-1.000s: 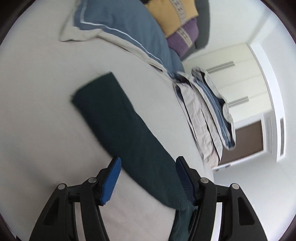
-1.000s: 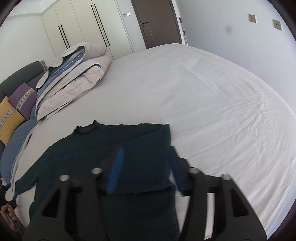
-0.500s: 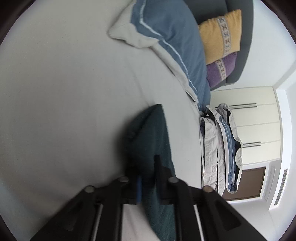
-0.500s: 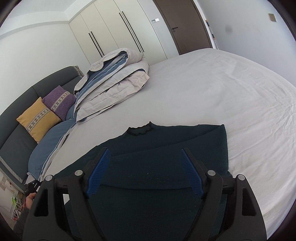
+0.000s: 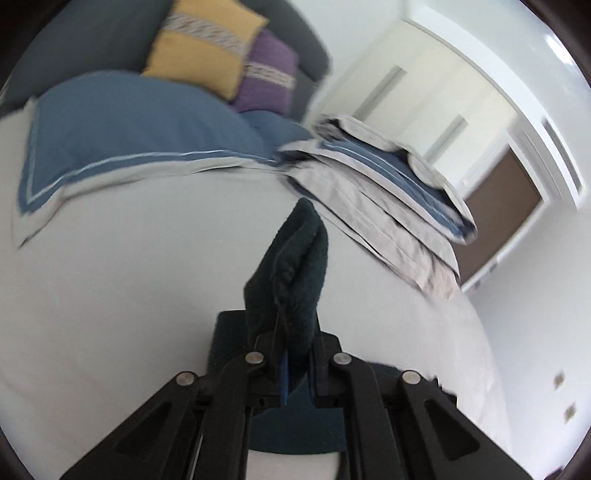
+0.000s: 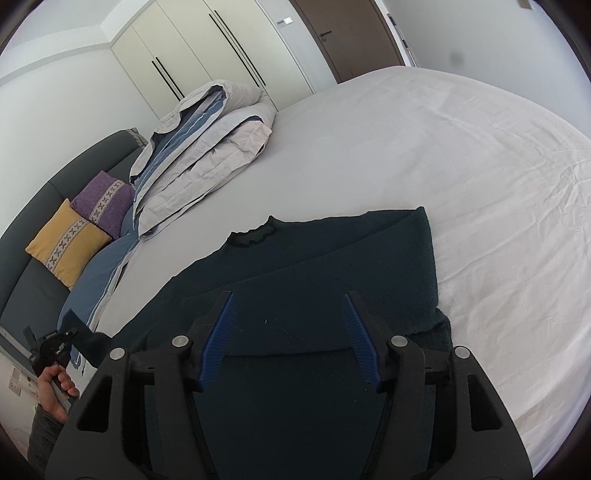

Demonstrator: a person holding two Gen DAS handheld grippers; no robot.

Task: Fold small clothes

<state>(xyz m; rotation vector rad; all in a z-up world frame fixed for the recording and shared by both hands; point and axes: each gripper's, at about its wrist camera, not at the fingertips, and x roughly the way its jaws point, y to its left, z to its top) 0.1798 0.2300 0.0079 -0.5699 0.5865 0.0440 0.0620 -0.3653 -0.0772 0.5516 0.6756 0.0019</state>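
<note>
A dark green sweater [image 6: 332, 266] lies flat on the white bed sheet [image 6: 480, 184], its right sleeve folded across the body. My left gripper [image 5: 295, 365] is shut on the left sleeve [image 5: 295, 266] and holds its end lifted off the bed. The left gripper also shows in the right wrist view [image 6: 55, 345], held in a hand at the far left. My right gripper [image 6: 288, 339] is open and empty just above the sweater's lower body.
A folded grey-and-blue duvet [image 6: 207, 147] lies at the bed's far side. A blue pillow [image 5: 122, 136] and yellow [image 5: 207, 44] and purple [image 5: 266, 77] cushions rest by the dark headboard. Wardrobes and a brown door [image 6: 347, 33] stand behind.
My left gripper has shut on the sleeve and lifted it off the bed. My right gripper opened and rose slightly above the sweater body.
</note>
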